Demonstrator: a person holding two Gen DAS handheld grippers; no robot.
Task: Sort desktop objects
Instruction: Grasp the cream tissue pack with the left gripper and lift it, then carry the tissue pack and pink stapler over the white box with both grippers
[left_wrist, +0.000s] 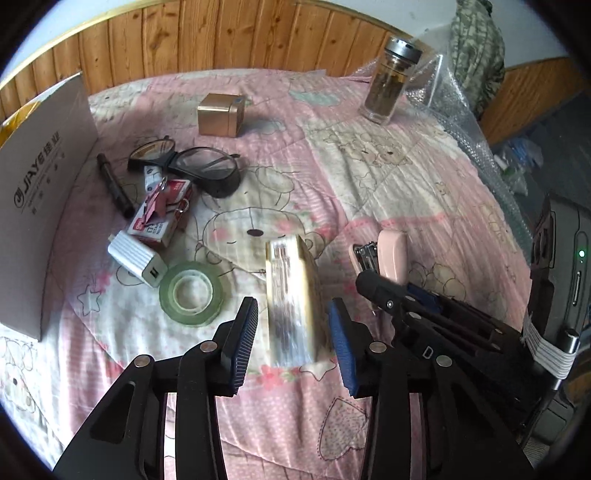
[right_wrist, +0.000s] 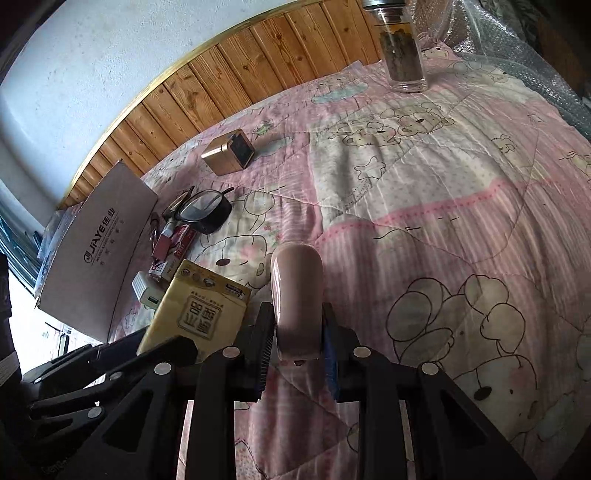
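Left gripper: we see our left gripper (left_wrist: 291, 339) with its jaws set wide around a yellow tissue pack (left_wrist: 293, 299); there is a gap on each side, so the pads do not press it.
Right gripper: our right gripper (right_wrist: 297, 354) is closed narrow on a pink stapler (right_wrist: 297, 299), pads against both of its sides.
Surface: everything lies on a pink quilt (left_wrist: 388, 184) printed with cartoon bears.
Tissue pack: it stands near the quilt's near edge, just beside the stapler.
Nearby clutter: toward the quilt's left side we find a green tape roll (left_wrist: 191, 293), a white charger (left_wrist: 137, 264), a red-and-white small box (left_wrist: 162, 218) with a binder clip on it, a dark pen (left_wrist: 115, 185) and black-framed glasses (left_wrist: 192, 166).
Left edge: a white cardboard box (left_wrist: 44, 199) stands there, close to the pen and charger.
Far side: a gold tin (left_wrist: 219, 115) sits apart from the clutter, and a glass bottle (left_wrist: 391, 83) with a metal lid stands upright near the far right corner, next to bubble wrap (left_wrist: 465, 122).
In the way: the tape roll lies just left of our left gripper's fingers; the right gripper's arm sits close on the other side.
Left wrist view only: the stapler's metal mouth and the whole tape roll.
Right wrist view only: the tissue pack's printed face (right_wrist: 201, 310) and the tin's dark side panel.
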